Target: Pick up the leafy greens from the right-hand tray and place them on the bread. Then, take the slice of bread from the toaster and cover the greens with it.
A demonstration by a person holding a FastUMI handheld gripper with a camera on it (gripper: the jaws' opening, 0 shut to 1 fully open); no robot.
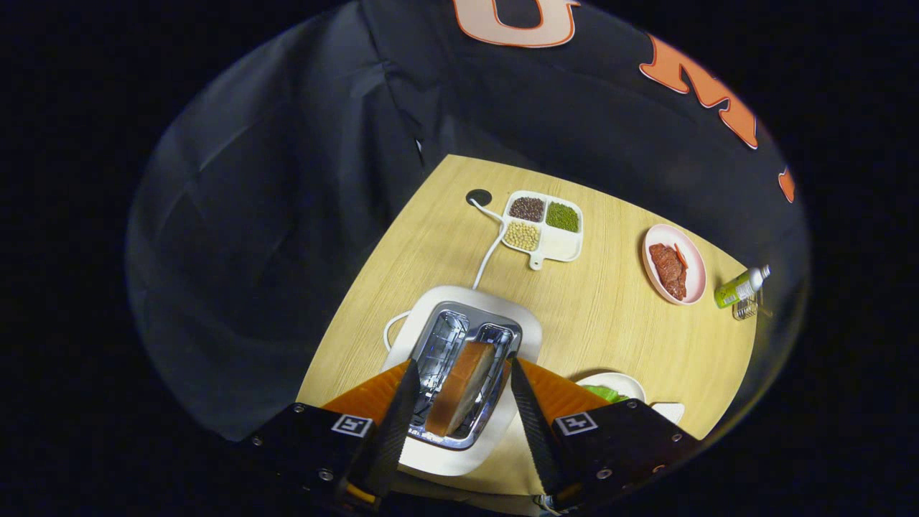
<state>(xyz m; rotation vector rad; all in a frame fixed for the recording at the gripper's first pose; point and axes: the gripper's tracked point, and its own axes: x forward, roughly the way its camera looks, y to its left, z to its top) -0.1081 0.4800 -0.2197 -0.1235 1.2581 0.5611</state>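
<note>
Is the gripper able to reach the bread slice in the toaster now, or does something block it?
Probably yes. The gripper has its jaws open on either side of the bread slice, which stands tilted in a slot of the toaster. Nothing lies between them and the slice; they do not press on it yet.

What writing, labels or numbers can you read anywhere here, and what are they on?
No text reads clearly.
Green bottle beside the pink plate: its label is too small and blurred to read.
Open claw, straddling the bread slice in the toaster: square coded markers, no words.
</note>
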